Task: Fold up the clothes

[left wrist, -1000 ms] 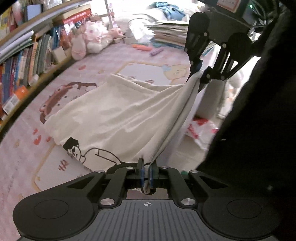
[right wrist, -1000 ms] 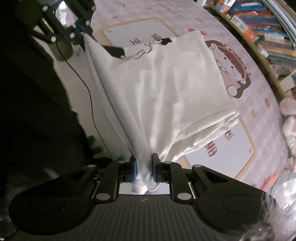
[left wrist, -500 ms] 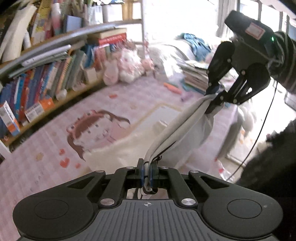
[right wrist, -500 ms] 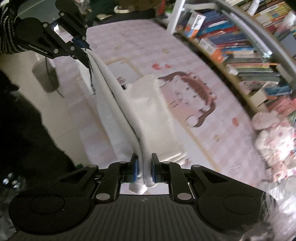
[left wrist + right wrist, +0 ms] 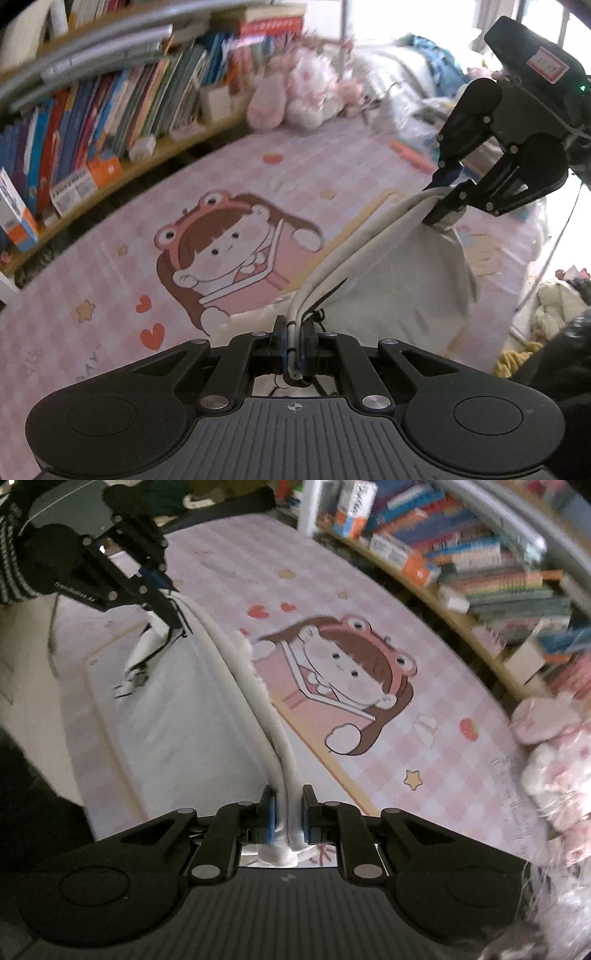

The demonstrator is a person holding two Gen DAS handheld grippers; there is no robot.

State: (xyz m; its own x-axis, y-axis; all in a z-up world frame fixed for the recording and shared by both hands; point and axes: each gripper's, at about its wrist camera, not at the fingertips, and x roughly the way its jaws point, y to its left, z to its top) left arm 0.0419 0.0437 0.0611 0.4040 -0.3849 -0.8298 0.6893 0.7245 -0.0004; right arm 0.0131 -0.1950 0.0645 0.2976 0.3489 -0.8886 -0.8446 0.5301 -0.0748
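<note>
White shirt stretched between two claws

Left claw [image 5: 293,341] and right claw [image 5: 289,814] each clamp the shirt [image 5: 399,295], taut above the pink bedsheet [image 5: 110,266].

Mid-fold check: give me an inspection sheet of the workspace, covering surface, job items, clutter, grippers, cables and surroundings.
Surface: pink checked sheet with a cartoon girl print.
Job's things: white garment, top edge stretched taut between both grippers, the rest hanging down to the sheet.
Clutter: plush toys and a pile of clothes at the sheet's far end.
Grippers: left gripper shut on the garment's edge; right gripper shut on the bunched other end.
Cables: a thin dark cable hangs below the right gripper.
Surroundings: bookshelf packed with books along one side; bright window behind.
</note>
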